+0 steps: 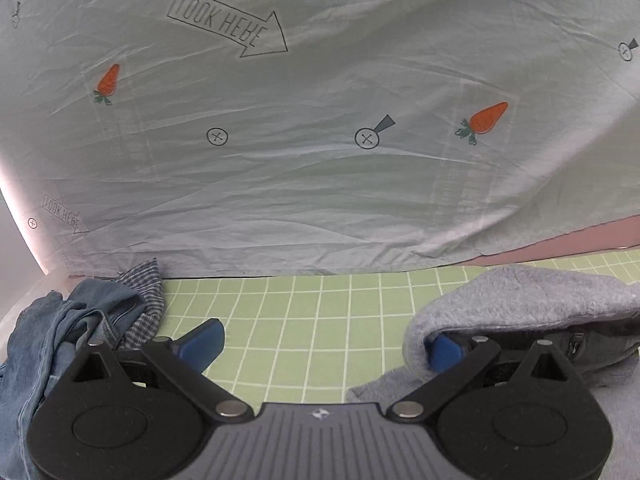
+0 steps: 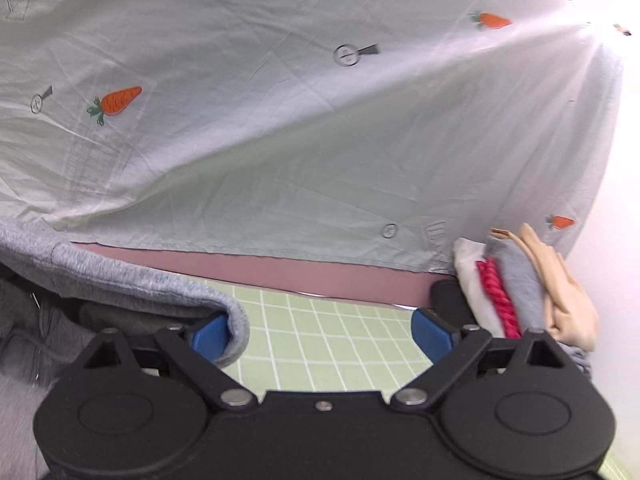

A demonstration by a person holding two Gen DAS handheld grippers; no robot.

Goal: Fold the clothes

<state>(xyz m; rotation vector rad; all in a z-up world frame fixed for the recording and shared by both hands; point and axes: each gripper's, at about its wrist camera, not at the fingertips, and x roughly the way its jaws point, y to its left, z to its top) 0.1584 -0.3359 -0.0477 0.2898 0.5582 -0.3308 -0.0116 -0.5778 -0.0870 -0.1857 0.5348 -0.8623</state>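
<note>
A grey fleece garment [image 1: 520,304] lies on the green grid mat [image 1: 304,320], at the right of the left wrist view and the left of the right wrist view [image 2: 120,280]. My left gripper [image 1: 324,344] is open; its right blue finger [image 1: 444,350] is tucked under the garment's edge, and its left finger [image 1: 200,342] is bare over the mat. My right gripper [image 2: 324,332] is open; its left finger [image 2: 210,336] is under the garment's rolled hem, and its right finger [image 2: 432,336] is free.
A pale sheet printed with carrots [image 1: 320,120] hangs behind the mat. Crumpled jeans and a checked shirt [image 1: 80,320] lie at the left. A stack of folded clothes [image 2: 520,292] stands at the right of the right wrist view. A pink strip [image 2: 320,276] borders the mat.
</note>
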